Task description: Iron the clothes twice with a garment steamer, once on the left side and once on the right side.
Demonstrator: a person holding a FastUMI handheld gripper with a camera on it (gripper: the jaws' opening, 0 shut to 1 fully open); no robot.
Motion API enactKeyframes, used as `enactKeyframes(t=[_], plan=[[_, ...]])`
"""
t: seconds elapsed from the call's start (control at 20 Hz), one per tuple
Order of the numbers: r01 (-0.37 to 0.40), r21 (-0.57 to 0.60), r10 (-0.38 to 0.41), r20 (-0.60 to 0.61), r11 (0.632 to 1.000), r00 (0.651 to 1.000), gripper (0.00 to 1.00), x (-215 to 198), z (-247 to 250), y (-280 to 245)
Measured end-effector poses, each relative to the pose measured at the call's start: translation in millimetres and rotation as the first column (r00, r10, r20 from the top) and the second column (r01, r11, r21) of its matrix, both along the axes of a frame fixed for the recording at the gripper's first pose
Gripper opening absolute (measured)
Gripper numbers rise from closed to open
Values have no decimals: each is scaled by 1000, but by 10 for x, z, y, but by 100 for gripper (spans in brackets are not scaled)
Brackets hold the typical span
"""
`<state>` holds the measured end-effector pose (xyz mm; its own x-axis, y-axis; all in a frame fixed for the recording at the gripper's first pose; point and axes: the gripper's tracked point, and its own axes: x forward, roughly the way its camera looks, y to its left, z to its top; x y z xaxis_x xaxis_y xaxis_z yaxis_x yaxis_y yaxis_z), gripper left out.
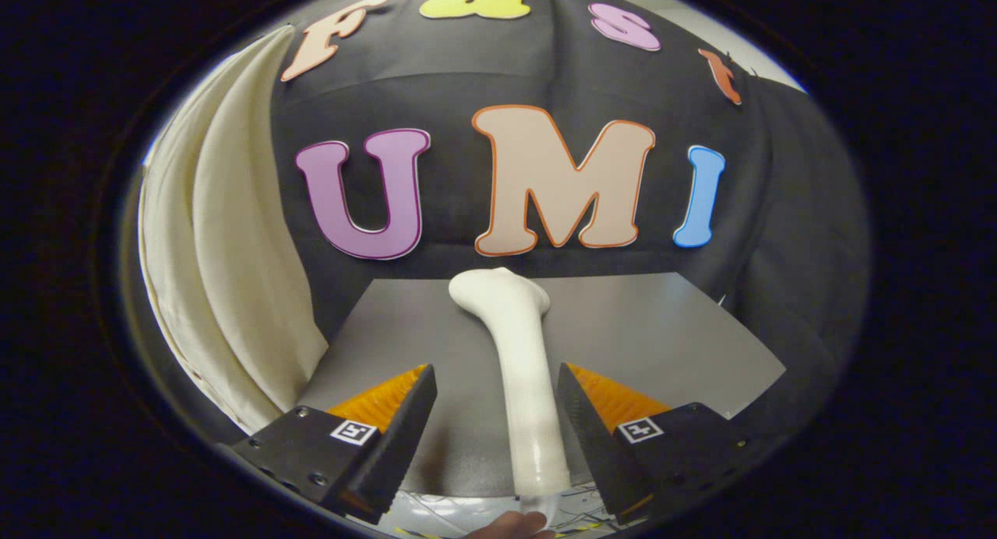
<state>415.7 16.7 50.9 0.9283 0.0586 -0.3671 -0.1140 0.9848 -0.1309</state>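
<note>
The garment steamer (520, 352) lies on the grey bench (662, 329), a smooth white body whose long axis runs straight away from us, its broader head at the far end near the booth wall and its slim handle coming back between our jaws. The handle sits nearer the right-hand jaw than the left, and we see a clear gap on the left side, so the gripper (494, 438) stands released, spread around the handle and not pressing on it. A fingertip of a hand (518, 525) shows at the handle's near end, touching it or just beside it; we cannot tell which. The cream clothes (226, 274) hang well off to the left of the bench, beyond the left jaw.

We judge that we are at the grasp: the jaws are already lined up along the handle, level and low over the bench. Closing should catch it, though shifting a little rightward would centre it first.
</note>
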Motion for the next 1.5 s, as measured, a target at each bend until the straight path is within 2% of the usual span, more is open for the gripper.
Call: enactKeyframes(t=[0.1, 0.25, 0.3, 0.45, 0.5, 0.6, 0.7, 0.8, 0.9, 1.0, 1.25, 1.5], plan=[[-25, 35, 25, 11, 999, 1000, 96, 195, 66, 64], [8, 38, -5, -69, 999, 998, 94, 411, -64, 8], [10, 41, -6, -99, 999, 995, 84, 454, -128, -13], [44, 55, -34, -166, 998, 986, 67, 491, -294, -72], [68, 40, -58, -200, 997, 978, 61, 483, -385, -122], [55, -24, -59, -217, 998, 974, 49, 455, -383, -132], [77, 1, -75, -210, 997, 975, 44, 471, -379, -105], [135, -37, -140, -176, 990, 974, 37, 463, -321, -246], [140, 11, -138, -116, 990, 984, 35, 466, -205, -249], [129, 38, -126, -64, 991, 990, 33, 324, -66, -186], [116, 53, -116, -8, 992, 993, 31, -326, 74, 65], [47, 50, -50, 76, 998, 996, 31, -1194, 219, 657]])
